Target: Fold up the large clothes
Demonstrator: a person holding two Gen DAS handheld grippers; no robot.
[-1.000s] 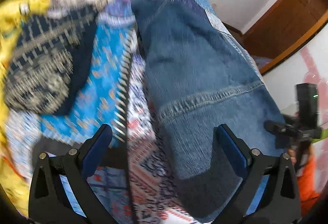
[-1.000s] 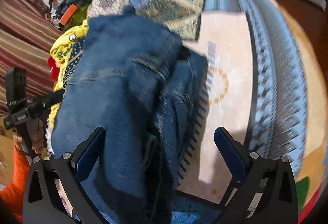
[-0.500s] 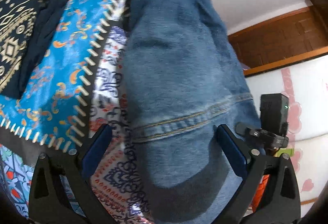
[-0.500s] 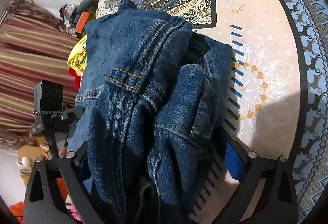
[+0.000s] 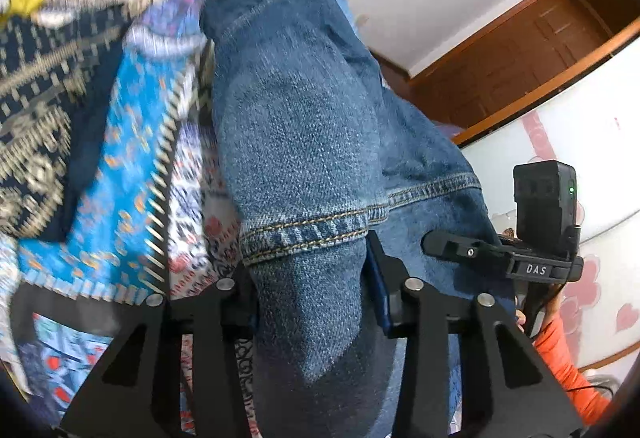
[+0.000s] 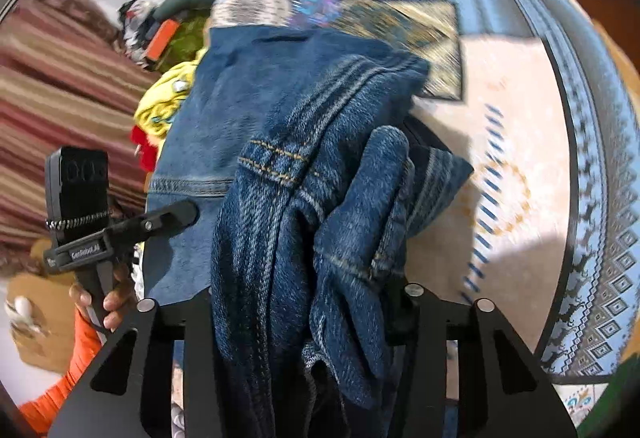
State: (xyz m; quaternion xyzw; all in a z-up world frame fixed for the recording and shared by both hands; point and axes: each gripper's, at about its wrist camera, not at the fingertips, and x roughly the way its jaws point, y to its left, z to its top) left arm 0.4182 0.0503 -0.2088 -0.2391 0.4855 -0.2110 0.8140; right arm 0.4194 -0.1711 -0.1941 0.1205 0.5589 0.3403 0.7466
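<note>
A blue denim garment (image 5: 304,141) lies bunched on a patchwork bedspread (image 5: 132,173). In the left wrist view, my left gripper (image 5: 310,290) has its jaws closing on a fold of the denim just below a stitched seam, and the pads press into the cloth. In the right wrist view, my right gripper (image 6: 304,314) is closing on a thick bundle of denim (image 6: 320,205), which fills the gap between its fingers. Each gripper shows in the other's view: the right one (image 5: 500,258) at the garment's right side and the left one (image 6: 120,230) at its left side.
A dark patterned cloth (image 5: 44,125) lies left of the denim, with yellow and red clothes (image 6: 168,105) piled beyond it. A striped curtain (image 6: 60,85) hangs at the left, and a wooden door (image 5: 520,53) stands at the right. A person's orange sleeves (image 5: 568,370) are near both handles.
Both grippers went from wide open around the denim to closed on it. Both have lifted a little, and the denim bunches up between their fingers.
</note>
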